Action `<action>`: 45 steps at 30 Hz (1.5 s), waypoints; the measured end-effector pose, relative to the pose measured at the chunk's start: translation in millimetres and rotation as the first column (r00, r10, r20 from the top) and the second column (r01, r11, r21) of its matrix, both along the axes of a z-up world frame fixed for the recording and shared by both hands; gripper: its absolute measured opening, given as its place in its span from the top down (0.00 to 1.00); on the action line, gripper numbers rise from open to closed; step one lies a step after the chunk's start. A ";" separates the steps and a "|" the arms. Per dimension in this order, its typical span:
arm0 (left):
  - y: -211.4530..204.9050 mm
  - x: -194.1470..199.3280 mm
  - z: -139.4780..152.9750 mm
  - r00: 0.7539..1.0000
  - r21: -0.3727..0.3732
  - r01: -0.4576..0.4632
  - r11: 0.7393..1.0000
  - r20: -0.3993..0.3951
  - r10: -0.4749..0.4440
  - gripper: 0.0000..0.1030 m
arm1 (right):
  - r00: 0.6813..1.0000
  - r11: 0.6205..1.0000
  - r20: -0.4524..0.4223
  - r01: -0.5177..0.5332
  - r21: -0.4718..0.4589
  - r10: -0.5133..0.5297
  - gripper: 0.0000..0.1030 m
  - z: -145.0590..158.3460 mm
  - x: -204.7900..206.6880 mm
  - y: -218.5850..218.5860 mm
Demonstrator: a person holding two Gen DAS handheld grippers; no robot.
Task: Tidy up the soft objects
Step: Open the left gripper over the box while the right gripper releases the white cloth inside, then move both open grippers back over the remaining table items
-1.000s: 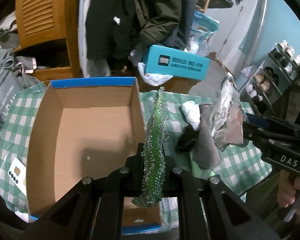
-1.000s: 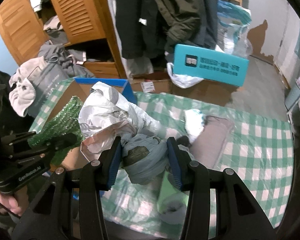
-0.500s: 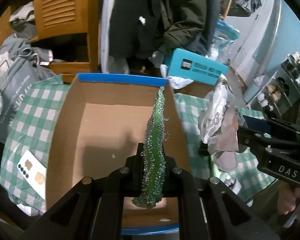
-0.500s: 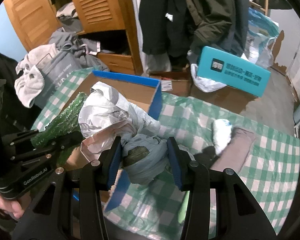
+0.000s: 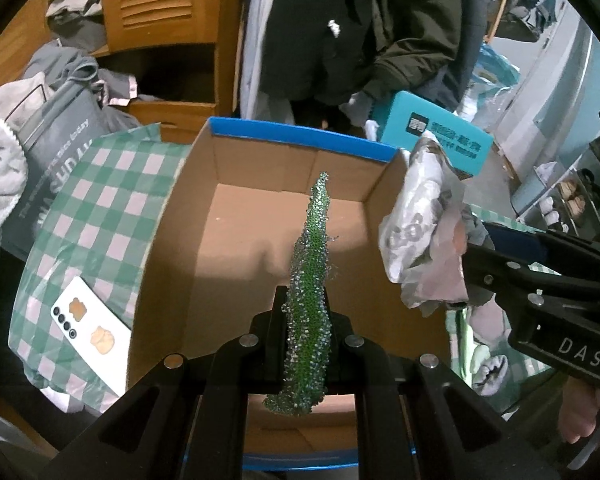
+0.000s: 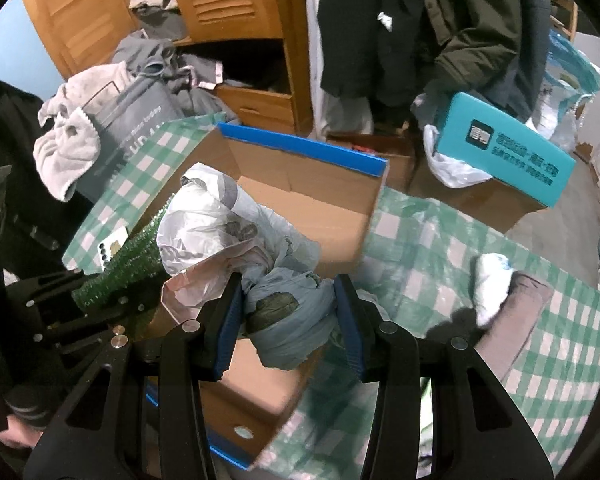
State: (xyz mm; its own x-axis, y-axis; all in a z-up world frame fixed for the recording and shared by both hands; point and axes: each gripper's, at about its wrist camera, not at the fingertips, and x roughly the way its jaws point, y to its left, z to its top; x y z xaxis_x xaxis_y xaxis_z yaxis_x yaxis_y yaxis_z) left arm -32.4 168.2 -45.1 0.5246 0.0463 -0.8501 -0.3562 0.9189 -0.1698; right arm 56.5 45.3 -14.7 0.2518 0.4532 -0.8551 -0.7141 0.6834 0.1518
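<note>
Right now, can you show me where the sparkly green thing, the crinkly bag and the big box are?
sparkly green mesh (image 5: 312,280), left wrist view, middle.
crinkly plastic bag (image 6: 220,232), right wrist view, white top.
cardboard box (image 5: 228,248), left wrist view, bare floor.

Left gripper (image 5: 303,322): my 2 fingers are pinched tight on the green mesh scrubber (image 5: 310,280).
Right gripper (image 6: 288,316): my 2 blue pads (image 6: 228,320) clamp the bundled plastic bags (image 6: 260,264).

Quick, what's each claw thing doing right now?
Left gripper: closed on the green mesh scrubber.
Right gripper: closed on the crumpled plastic bag.
</note>
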 end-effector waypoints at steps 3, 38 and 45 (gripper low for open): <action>4.9 -1.2 -4.3 1.000 -0.003 -0.013 1.000 -0.012 0.013 0.89 | 1.000 1.000 -0.011 -0.006 -0.010 0.006 0.57 -6.0 0.6 9.0; -7.3 1.5 2.3 1.000 -0.015 -0.022 1.000 -0.001 0.022 0.59 | 0.991 0.994 -0.076 0.108 0.003 -0.107 0.27 -11.7 17.0 -19.1; -23.4 9.0 5.3 1.000 -0.016 0.012 1.000 0.003 -0.012 0.57 | 0.985 0.988 -0.073 0.153 -0.005 -0.153 0.26 -11.7 23.1 -39.9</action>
State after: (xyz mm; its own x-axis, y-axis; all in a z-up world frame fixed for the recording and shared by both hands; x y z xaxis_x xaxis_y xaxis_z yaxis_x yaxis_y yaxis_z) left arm -23.4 144.8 -39.8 0.5278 0.0259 -0.8490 -0.3443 0.9202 -0.1860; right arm 79.6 5.4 -26.5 0.2554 0.4149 -0.8733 -0.5880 0.7837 0.2004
